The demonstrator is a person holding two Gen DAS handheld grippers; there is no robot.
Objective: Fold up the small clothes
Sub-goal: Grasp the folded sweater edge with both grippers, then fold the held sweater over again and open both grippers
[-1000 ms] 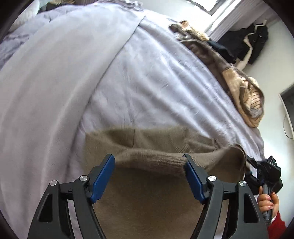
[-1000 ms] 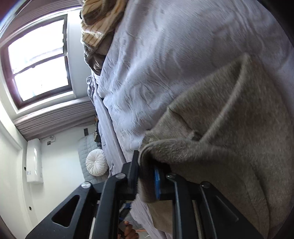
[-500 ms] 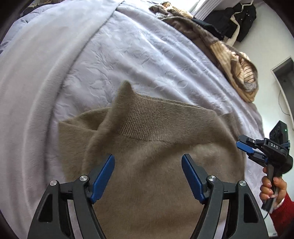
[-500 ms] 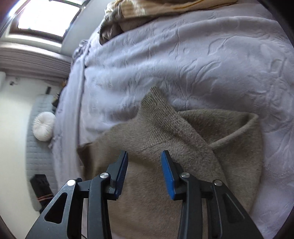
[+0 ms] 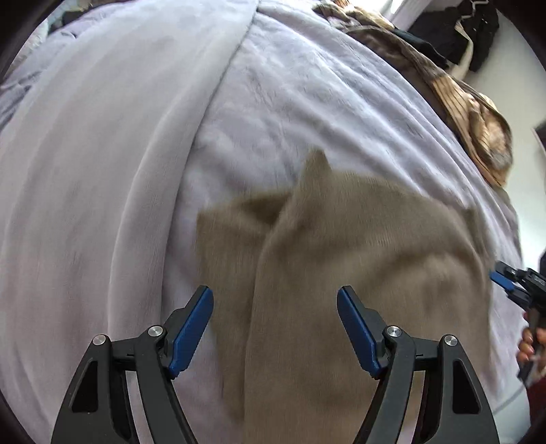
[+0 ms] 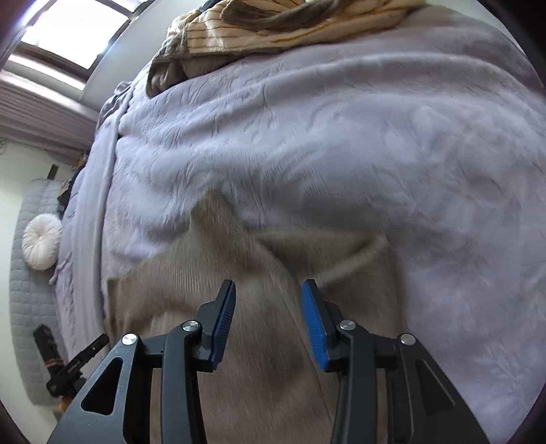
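The left gripper (image 5: 274, 324) pointed steeply downward, its two blue-padded fingers (image 5: 189, 328) spread wide with nothing pressed between them. The right gripper (image 6: 268, 319) also tilted down, its jaws opening, the pads clear of anything and gripping nothing. In the left wrist view the right gripper showed at the right edge, held by a hand (image 5: 529, 345) with a dark red sleeve (image 5: 537, 403) below it.

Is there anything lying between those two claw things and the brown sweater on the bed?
Nothing visible. The left gripper hangs open over the sweater with only air between. The right gripper, its jaws opening and empty, is also right above it. The pile of clothes lies far off on the bedspread.
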